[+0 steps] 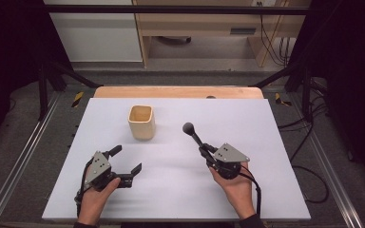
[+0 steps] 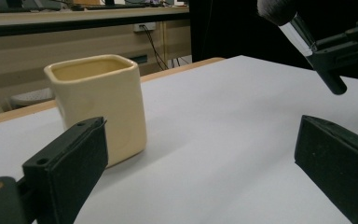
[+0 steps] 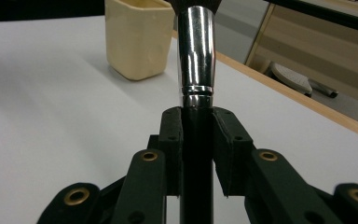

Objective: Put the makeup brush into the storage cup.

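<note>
A cream square cup stands upright on the white table, left of centre; it also appears in the left gripper view and the right gripper view. My right gripper is shut on the black handle of a makeup brush, whose dark round head points up and toward the cup. In the right gripper view the brush's silver ferrule rises from between the closed pads. My left gripper rests near the front left, open, nothing between its jaws. The brush shows at the upper right of the left gripper view.
The wooden table edge runs along the back of the white board. Black frame bars and cables stand beyond the right side. A wooden desk stands behind the table.
</note>
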{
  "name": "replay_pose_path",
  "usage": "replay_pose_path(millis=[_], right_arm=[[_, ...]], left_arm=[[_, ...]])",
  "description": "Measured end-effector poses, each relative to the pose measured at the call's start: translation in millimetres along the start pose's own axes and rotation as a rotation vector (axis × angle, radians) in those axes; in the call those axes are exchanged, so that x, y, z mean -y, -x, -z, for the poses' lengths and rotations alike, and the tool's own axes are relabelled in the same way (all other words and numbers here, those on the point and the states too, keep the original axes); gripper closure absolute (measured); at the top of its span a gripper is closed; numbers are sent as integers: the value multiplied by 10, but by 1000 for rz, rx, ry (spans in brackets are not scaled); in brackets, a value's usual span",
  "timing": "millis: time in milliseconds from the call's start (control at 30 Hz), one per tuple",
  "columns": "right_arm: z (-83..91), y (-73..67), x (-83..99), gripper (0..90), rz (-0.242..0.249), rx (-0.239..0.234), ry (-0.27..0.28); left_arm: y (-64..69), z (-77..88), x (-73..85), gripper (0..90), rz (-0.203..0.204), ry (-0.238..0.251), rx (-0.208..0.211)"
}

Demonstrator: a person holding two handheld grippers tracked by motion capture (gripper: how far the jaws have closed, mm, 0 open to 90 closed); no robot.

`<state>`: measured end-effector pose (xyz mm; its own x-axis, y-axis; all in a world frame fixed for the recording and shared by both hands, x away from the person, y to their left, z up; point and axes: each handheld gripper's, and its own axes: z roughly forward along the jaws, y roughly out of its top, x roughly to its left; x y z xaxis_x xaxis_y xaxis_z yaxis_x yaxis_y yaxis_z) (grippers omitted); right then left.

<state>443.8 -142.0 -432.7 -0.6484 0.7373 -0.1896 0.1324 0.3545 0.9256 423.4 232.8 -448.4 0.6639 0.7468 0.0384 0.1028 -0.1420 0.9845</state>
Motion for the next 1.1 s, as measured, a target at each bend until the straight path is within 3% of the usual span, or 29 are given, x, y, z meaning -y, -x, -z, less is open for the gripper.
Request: replay_pose_path(millis=[233, 800, 967, 1100], right_arm=[[62, -23, 48, 745, -45, -5, 49], [54, -114, 36, 744, -31, -8, 91], [34, -162, 43, 744, -28, -14, 97], [14, -206, 41, 744, -21, -23, 104]], left_arm=[[160, -148, -151, 25, 7, -5, 28], [498, -426, -456, 17, 12, -31, 113], [560, -469, -520, 17, 28, -18, 126], [583, -518, -522, 18, 63, -15, 123]])
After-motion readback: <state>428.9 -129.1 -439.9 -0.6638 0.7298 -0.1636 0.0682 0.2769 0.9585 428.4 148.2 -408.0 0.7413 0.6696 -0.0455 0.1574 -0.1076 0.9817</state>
